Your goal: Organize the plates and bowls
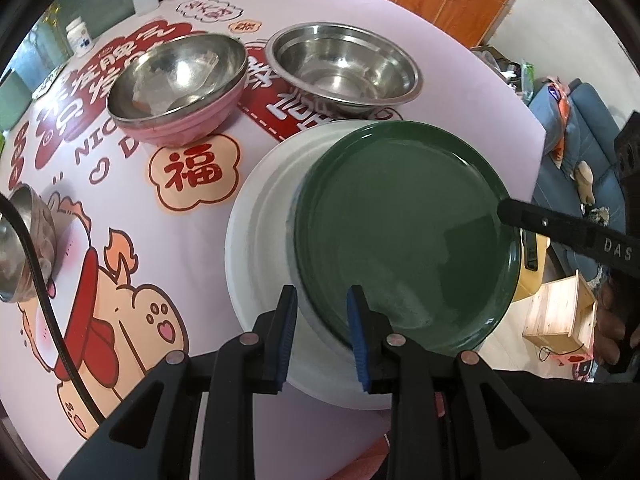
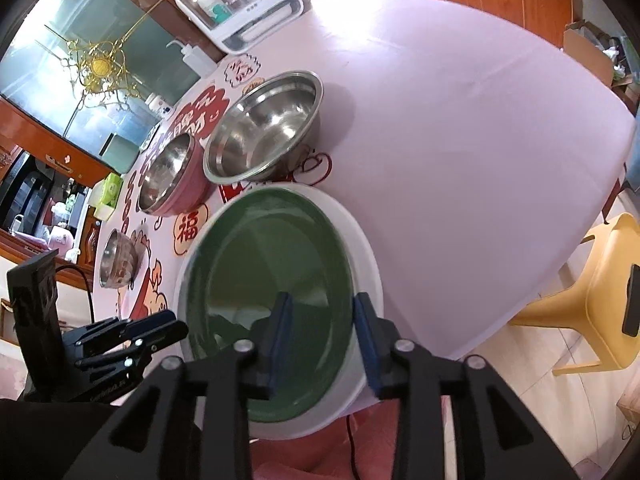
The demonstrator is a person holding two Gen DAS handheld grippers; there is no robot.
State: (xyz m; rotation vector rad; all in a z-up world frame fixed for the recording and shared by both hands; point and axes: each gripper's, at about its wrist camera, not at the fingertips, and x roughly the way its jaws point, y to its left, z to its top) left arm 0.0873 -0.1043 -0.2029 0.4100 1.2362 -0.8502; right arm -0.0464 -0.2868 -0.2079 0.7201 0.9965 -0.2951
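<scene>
A dark green plate [image 1: 404,236] lies on a larger white plate [image 1: 260,216] at the near edge of the table; both show in the right wrist view, green [image 2: 272,276] on white [image 2: 360,240]. My left gripper [image 1: 322,300] is open, its jaws straddling the green plate's near-left rim. My right gripper [image 2: 322,308] is open, jaws over the green plate's right rim; one of its fingers [image 1: 560,232] reaches in over the plate. Behind stand a steel bowl in a pink bowl [image 1: 180,84] and a wide steel bowl [image 1: 344,68].
A small steel bowl [image 1: 24,240] sits at the left edge of the printed tablecloth [image 1: 192,172]. Bottles and a white cabinet [image 2: 240,4] stand at the table's far side. A yellow stool [image 2: 592,304] and a wooden box [image 1: 560,312] stand on the floor to the right.
</scene>
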